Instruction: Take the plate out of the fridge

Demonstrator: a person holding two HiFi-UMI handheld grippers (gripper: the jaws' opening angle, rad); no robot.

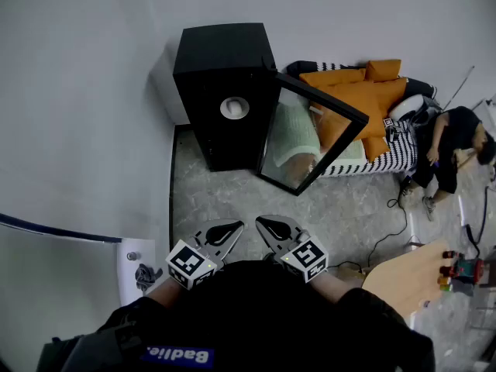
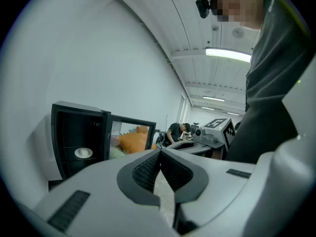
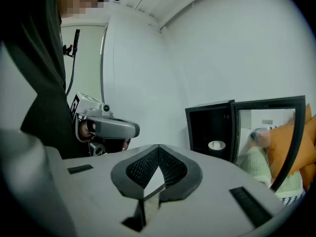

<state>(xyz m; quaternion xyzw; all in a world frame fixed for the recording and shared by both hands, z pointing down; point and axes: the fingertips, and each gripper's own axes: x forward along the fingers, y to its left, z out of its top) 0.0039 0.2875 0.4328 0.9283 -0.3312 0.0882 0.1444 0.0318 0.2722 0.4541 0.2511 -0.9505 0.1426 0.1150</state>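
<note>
A small black fridge (image 1: 223, 91) stands on the floor against the wall, its glass door (image 1: 310, 134) swung open to the right. A white plate (image 1: 234, 108) lies on a shelf inside. The plate (image 2: 83, 153) shows in the left gripper view, and the plate (image 3: 216, 144) in the right gripper view too. My left gripper (image 1: 235, 226) and right gripper (image 1: 262, 223) are held close to my body, side by side, well short of the fridge. Both are shut with nothing between their jaws. The left gripper's (image 2: 159, 150) tips meet, as do the right gripper's (image 3: 159, 146).
Behind the open door is a sofa with orange cushions (image 1: 356, 91). A person in black (image 1: 449, 142) sits on the floor at the right. A wooden tabletop (image 1: 407, 277) with small objects juts in at lower right, and a cable (image 1: 391, 227) runs across the floor.
</note>
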